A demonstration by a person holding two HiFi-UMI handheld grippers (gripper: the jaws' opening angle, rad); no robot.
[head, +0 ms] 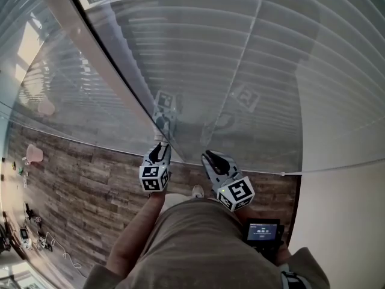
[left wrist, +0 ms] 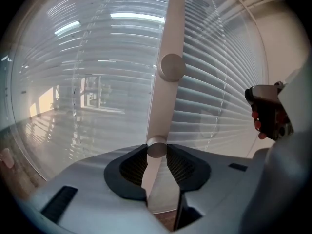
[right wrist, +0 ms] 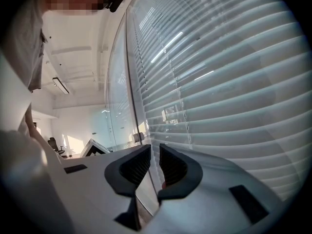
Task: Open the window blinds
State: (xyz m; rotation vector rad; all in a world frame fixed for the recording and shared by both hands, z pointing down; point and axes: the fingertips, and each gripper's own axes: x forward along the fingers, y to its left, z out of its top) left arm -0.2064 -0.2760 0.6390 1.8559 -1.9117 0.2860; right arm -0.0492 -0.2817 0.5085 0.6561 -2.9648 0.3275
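Observation:
White slatted window blinds (head: 289, 53) hang closed behind glass, also filling the right gripper view (right wrist: 234, 82). A white upright post (head: 102, 59) divides the panes. My left gripper (head: 160, 151) is at this post, its jaws shut on a small round knob (left wrist: 157, 148) that sits between the pads (left wrist: 134, 167). A second round knob (left wrist: 171, 67) sits higher on the same post (left wrist: 168, 28). My right gripper (head: 210, 157) hovers just right of the left one. In its own view the right gripper (right wrist: 155, 167) is open by a narrow gap with nothing in it.
Wood-plank floor (head: 78, 179) runs along the foot of the glass, with a pink object (head: 35, 154) and cables (head: 36, 233) at the left. A plain white wall (head: 343, 221) stands at the right. A small screen device (head: 263, 231) hangs at the person's waist.

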